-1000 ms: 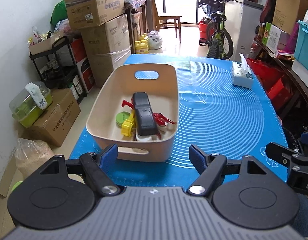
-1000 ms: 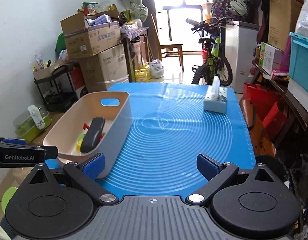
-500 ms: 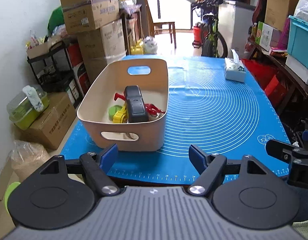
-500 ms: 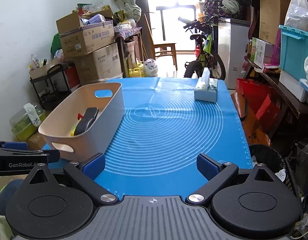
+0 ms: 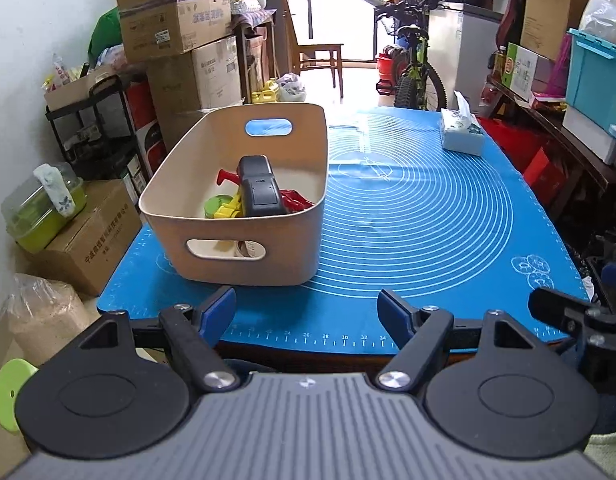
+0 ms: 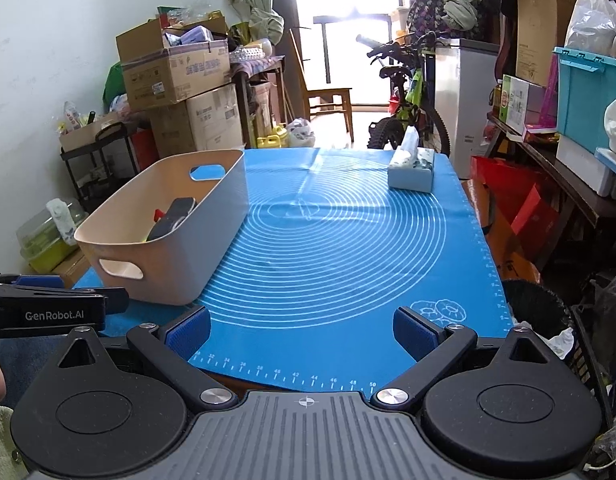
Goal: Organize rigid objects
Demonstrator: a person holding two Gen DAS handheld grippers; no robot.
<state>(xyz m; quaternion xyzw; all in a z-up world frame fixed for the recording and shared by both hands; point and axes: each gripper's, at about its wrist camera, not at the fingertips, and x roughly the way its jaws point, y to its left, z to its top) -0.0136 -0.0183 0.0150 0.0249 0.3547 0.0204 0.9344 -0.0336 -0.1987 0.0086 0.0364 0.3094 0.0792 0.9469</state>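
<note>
I'm looking into a cluttered home storage room: stacked cardboard boxes [image 5: 175, 16], a bicycle [image 6: 408, 96], a wooden chair [image 5: 320, 56].

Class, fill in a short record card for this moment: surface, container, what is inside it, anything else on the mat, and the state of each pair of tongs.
surface: blue mat with white rings
container: beige bin, on the mat's left side
in bin: black device on top of red, yellow and green pieces
also on mat: tissue box, far right corner
left tongs: open, empty, at near edge
right tongs: open, empty, at near edge
</note>
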